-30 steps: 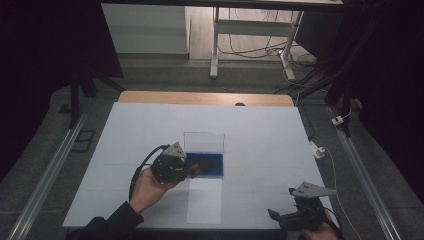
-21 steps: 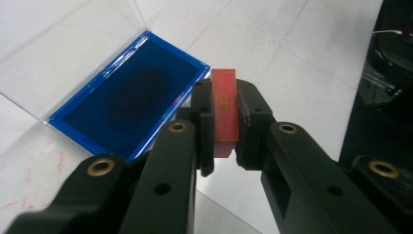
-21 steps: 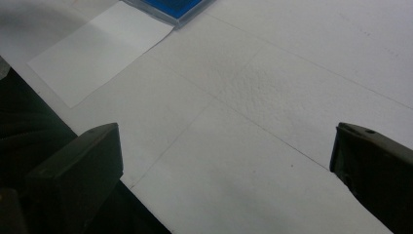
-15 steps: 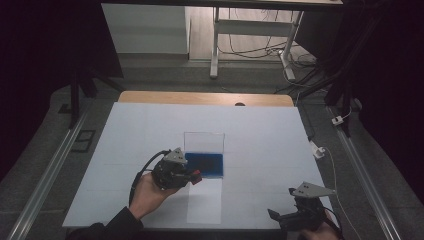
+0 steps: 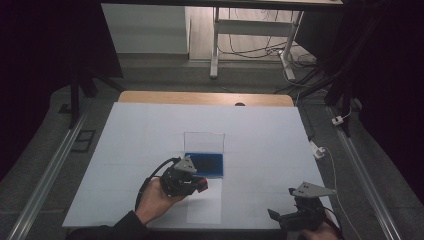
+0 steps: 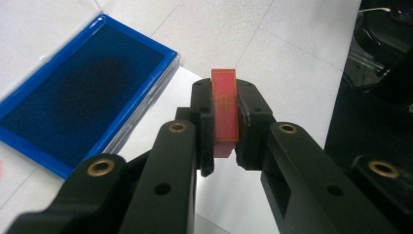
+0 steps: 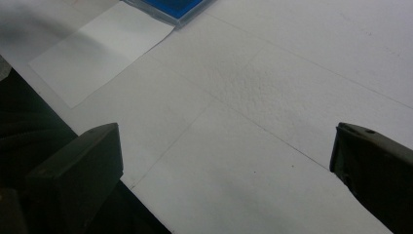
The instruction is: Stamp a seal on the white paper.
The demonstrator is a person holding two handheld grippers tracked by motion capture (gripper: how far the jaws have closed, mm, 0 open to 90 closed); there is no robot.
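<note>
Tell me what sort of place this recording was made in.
Probably a lab or recording workstation, not a home: a table covered in white sheets, metal rails along both sides, and loose cables on the floor beyond a bare desk frame.

the left gripper (image 5: pixel 192 181) is held low in the left hand (image 5: pixel 155 197), jaws clamped tight; the right gripper (image 5: pixel 300 215) is held with jaws spread wide.

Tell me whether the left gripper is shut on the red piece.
Shut on it: the left gripper's jaws press both sides of the red piece.
</note>
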